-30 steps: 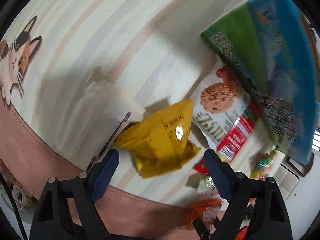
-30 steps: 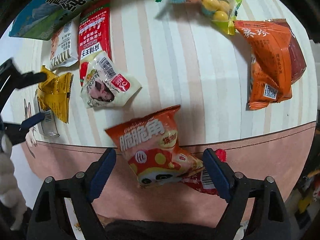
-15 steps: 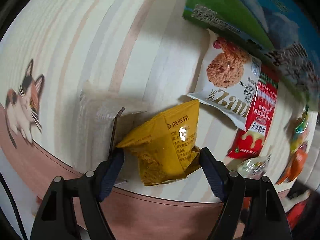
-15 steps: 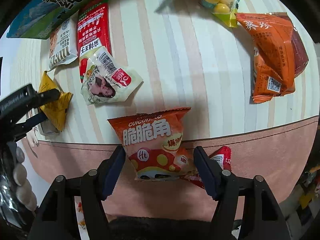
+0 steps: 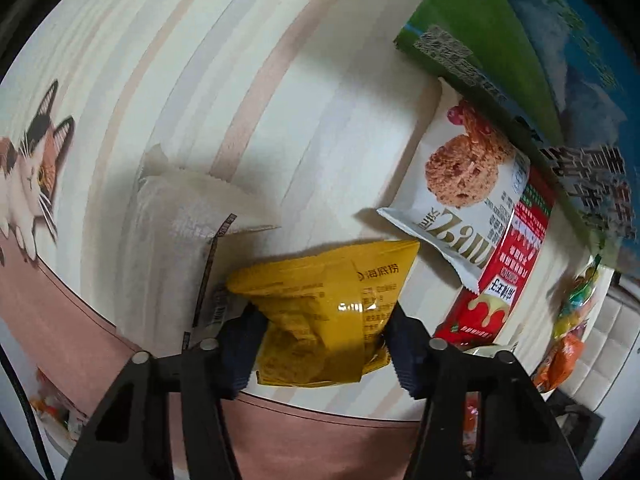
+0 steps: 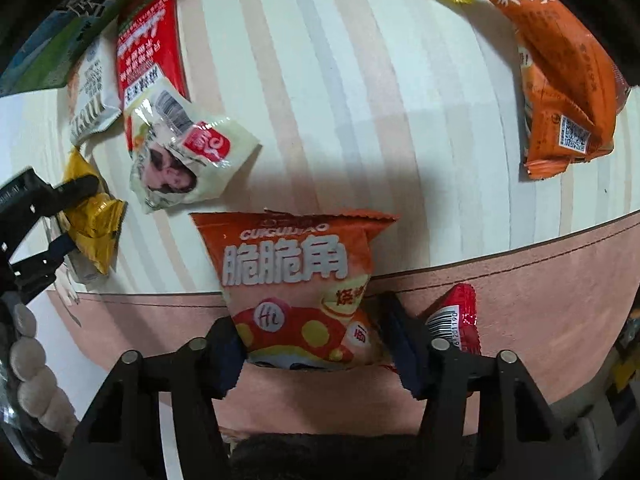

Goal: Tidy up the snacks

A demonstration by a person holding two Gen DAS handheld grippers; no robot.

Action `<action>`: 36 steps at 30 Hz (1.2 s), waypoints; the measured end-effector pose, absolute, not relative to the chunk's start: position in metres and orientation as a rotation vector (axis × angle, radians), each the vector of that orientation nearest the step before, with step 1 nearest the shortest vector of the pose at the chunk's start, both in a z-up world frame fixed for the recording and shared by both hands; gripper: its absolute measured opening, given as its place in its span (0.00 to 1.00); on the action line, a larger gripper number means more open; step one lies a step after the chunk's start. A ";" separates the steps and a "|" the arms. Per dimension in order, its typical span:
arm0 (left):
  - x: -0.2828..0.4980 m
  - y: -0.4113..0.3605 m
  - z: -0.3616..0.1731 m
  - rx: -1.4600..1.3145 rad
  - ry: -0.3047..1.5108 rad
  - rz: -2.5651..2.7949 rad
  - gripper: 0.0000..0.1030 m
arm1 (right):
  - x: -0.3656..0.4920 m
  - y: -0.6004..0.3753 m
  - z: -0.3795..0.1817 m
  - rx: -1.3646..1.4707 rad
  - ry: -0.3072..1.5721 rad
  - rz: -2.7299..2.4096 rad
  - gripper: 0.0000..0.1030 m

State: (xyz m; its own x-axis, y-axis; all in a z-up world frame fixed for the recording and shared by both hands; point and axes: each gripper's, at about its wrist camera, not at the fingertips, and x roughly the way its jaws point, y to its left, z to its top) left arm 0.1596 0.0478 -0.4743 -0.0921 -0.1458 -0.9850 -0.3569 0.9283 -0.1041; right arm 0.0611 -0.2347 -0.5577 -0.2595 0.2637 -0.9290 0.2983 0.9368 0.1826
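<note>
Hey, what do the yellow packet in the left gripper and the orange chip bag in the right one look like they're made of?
yellow packet: probably glossy plastic or foil film; it creases and shows a bright glare spot. orange chip bag: likely printed plastic film with a softer sheen, puffed, with a serrated top seal.

Table [image 6: 360,80]: chips bag [image 6: 296,280] at near edge, between right gripper [image 6: 316,344] fingers; small packet [image 6: 456,320] just right of it. Clear pouch [image 6: 180,160] behind and to its left, overlapping sauce sachet [image 6: 148,44]; cookie pack [image 5: 464,184] left of the sachet, box [image 5: 500,48] behind both. Seasoning packet [image 5: 328,308] at left near edge, between left gripper [image 5: 324,344] fingers. Wafer bag [image 6: 560,76] far right
</note>
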 end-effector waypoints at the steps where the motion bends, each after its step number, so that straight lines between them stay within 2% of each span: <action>1: 0.159 0.044 -0.472 -0.364 1.662 0.178 0.49 | 0.062 -0.235 -0.557 0.414 1.852 -0.035 0.58; 6: 0.139 0.014 -0.468 -0.178 1.656 0.137 0.47 | 0.061 -0.234 -0.555 0.417 1.841 -0.039 0.52; 13: 0.101 -0.035 -0.468 0.137 1.646 0.039 0.47 | 0.060 -0.241 -0.551 0.360 1.838 -0.041 0.51; 16: 0.096 -0.044 -0.469 0.155 1.635 0.030 0.49 | 0.064 -0.243 -0.552 0.360 1.849 -0.036 0.56; 23: 0.109 -0.036 -0.476 0.091 1.644 0.043 0.49 | 0.069 -0.244 -0.545 0.328 1.841 -0.050 0.56; 30: 0.093 -0.025 -0.476 0.072 1.624 0.022 0.43 | 0.064 -0.235 -0.531 0.307 1.801 -0.039 0.45; 36: 0.087 -0.009 -0.426 0.041 1.575 -0.031 0.42 | 0.061 -0.232 -0.497 0.316 1.754 0.015 0.44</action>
State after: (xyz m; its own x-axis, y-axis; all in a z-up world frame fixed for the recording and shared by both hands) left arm 0.0865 -0.0095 -0.4263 -0.0042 0.0059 -1.0000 0.0459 0.9989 0.0057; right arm 0.0609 -0.2322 -0.4974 -0.1720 0.2193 -0.9604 0.2033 0.9618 0.1833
